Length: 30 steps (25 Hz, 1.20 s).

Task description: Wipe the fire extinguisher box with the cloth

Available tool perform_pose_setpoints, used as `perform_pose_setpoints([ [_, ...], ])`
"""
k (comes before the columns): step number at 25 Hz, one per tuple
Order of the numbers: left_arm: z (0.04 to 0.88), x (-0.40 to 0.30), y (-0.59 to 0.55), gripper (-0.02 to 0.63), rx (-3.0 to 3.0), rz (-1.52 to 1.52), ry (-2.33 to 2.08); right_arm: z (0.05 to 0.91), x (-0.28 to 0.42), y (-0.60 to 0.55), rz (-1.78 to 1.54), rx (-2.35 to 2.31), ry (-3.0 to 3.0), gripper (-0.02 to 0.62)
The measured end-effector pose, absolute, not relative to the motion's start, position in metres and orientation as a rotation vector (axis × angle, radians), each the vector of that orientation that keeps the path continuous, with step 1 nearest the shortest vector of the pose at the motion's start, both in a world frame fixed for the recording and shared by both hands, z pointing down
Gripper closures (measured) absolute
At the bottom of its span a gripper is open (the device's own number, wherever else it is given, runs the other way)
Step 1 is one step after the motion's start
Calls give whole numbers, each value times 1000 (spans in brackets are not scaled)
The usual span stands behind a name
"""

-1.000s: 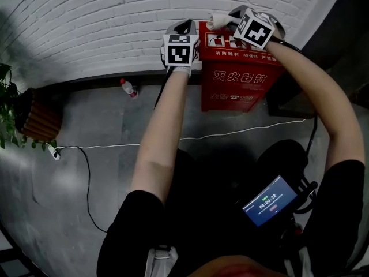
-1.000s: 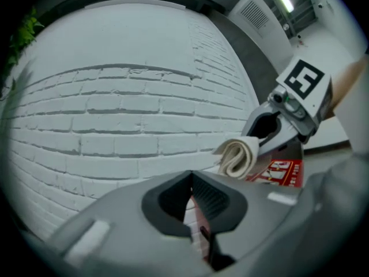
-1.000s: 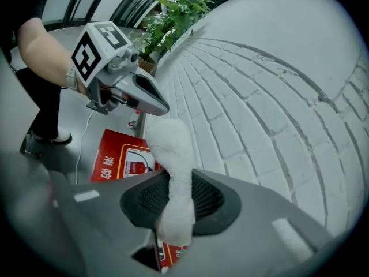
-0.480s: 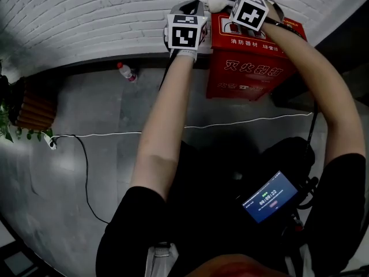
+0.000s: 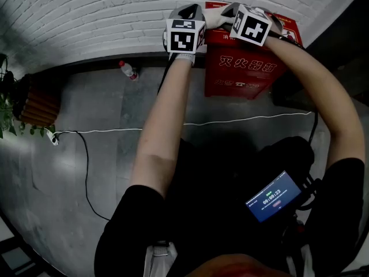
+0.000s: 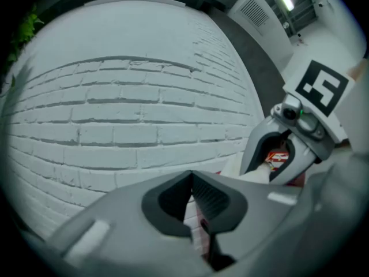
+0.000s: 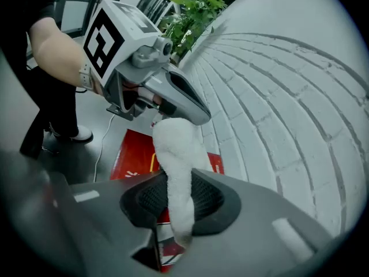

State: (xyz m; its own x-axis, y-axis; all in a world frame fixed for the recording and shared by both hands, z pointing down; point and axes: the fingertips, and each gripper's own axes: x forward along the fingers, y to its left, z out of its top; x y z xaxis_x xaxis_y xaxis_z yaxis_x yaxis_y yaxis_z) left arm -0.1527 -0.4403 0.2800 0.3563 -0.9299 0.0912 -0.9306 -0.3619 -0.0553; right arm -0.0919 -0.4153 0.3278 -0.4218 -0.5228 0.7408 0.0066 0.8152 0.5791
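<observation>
1. The right hand-held gripper [image 7: 179,198] is clamped on the white cloth [image 7: 176,149], above the top of the red fire extinguisher box [image 5: 242,68].
2. The box stands on the floor [image 5: 104,120] against the white brick wall [image 5: 86,22], far right.
3. The left hand-held gripper [image 6: 193,192] has its jaws together and empty, just left of the cloth.

A fleecy cloth [image 7: 176,149] (thick, matt pile) and a smooth red box [image 5: 248,68] are seen; the painted brick wall [image 5: 86,16] is rough.
</observation>
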Motion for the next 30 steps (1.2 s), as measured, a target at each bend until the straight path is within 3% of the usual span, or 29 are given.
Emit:
perform_pose_setpoints([
  [14,265,-125,-350,607,2523,145,-1813,324,-68,-296,-493,322,-2136,503],
  [23,181,-60,-284,606,2753,-8,-1757,268,-9,-265,-385,578,-2480,502],
  [30,216,-38,-245,606,2807,-69,-1600,270,25,-236,-188,688,-2796,500],
])
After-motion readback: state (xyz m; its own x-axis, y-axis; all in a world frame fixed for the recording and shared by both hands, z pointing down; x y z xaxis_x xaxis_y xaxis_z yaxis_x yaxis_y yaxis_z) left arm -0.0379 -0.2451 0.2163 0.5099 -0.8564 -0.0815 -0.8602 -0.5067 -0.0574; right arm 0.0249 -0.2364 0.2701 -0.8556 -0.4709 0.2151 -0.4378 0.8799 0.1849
